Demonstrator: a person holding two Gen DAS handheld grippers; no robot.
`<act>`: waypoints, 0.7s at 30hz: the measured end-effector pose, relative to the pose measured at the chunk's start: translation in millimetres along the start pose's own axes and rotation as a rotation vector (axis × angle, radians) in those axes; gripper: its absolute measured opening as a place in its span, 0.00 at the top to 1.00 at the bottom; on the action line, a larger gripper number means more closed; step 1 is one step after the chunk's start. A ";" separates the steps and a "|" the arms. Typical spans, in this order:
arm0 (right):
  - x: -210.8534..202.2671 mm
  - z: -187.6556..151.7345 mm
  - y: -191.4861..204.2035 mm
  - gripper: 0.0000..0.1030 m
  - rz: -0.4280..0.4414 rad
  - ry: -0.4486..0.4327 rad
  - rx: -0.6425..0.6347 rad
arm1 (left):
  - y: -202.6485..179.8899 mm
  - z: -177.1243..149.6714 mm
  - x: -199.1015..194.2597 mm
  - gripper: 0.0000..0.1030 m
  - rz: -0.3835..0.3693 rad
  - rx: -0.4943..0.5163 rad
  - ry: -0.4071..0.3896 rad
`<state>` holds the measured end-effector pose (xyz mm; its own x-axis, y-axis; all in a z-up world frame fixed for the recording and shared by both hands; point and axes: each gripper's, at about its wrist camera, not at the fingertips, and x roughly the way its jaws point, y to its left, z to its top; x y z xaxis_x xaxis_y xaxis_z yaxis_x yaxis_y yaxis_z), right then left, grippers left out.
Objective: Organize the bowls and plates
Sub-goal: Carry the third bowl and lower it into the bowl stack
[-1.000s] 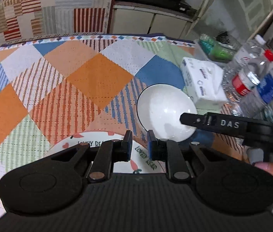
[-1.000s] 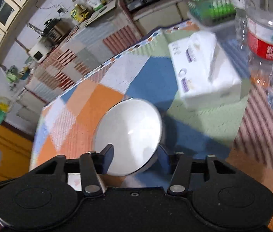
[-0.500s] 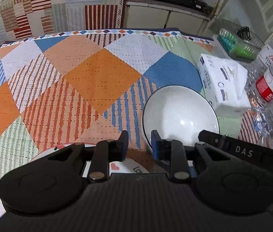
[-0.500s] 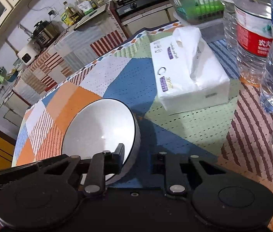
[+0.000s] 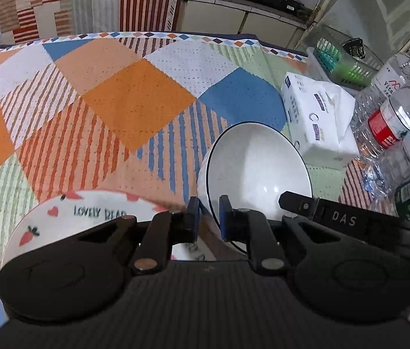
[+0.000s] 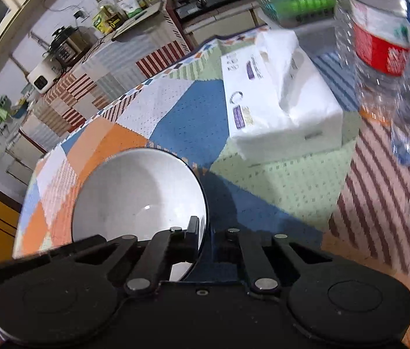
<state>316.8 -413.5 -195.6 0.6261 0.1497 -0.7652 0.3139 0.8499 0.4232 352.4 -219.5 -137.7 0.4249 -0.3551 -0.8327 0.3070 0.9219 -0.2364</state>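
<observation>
Plate (image 5: 59, 218): at about eight o'clock in the left wrist view, a white plate with hearts, a carrot and "LOVELY BEAR" lettering; it lies flat on the tablecloth (image 5: 135, 107), its near part hidden under the gripper body.
Left gripper (image 5: 207, 218): at six o'clock, jaws drawn in on the near-left rim of the bowl (image 5: 260, 165), one pad outside the wall and one inside, gripping it.
Bowl, position: just right of centre, between plate and tissue pack, tipped so its opening faces the camera; the far rim looks raised off the cloth.
Right gripper (image 6: 213, 238): seen from its own camera at six o'clock, jaws nipped onto the right rim of the bowl (image 6: 138, 192); in the left wrist view its arm enters from four o'clock.
Handling, judged: glazed ceramic, stiff, fairly heavy, slick and breakable; a thin rim pinch can slip or twist, so two opposed rim holds suit it better than one.
Where to hold: on the rim with pads well down the wall, never on the curved belly.
Tissue pack (image 5: 318, 119): at two o'clock, just beyond the bowl.
Bottles (image 5: 393, 122): at three o'clock, crowded near the bowl's right side; a swing that way risks knocking them.
</observation>
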 end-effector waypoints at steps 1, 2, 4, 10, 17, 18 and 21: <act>-2.4 -0.9 0.4 0.89 0.007 0.005 0.001 | 0.2 -0.6 -3.9 0.88 -0.001 0.007 0.004; -5.2 -2.7 2.4 0.89 0.012 0.005 -0.013 | 0.0 -0.9 -8.3 0.88 -0.001 0.018 0.009; -14.4 -6.8 5.2 0.89 0.027 0.009 -0.026 | 0.5 -1.6 -19.1 0.88 -0.011 0.031 0.024; -43.0 -19.7 6.4 0.88 0.065 0.034 0.016 | -3.2 -9.2 -50.8 0.87 -0.044 0.069 0.060; -82.7 -36.8 12.8 0.88 0.100 0.011 0.025 | -5.9 -26.7 -95.3 0.87 -0.068 0.061 0.050; -89.0 -39.7 15.3 0.88 0.101 0.007 0.017 | -4.7 -29.2 -101.5 0.87 -0.078 0.057 0.056; -110.5 -51.3 22.6 0.87 0.104 -0.008 -0.016 | -1.3 -40.6 -121.6 0.87 -0.105 0.051 0.078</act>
<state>218.1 -384.9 -126.3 0.6606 0.2336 -0.7134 0.2351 0.8382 0.4921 265.8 -171.2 -56.5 0.3214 -0.4347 -0.8413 0.3901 0.8703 -0.3007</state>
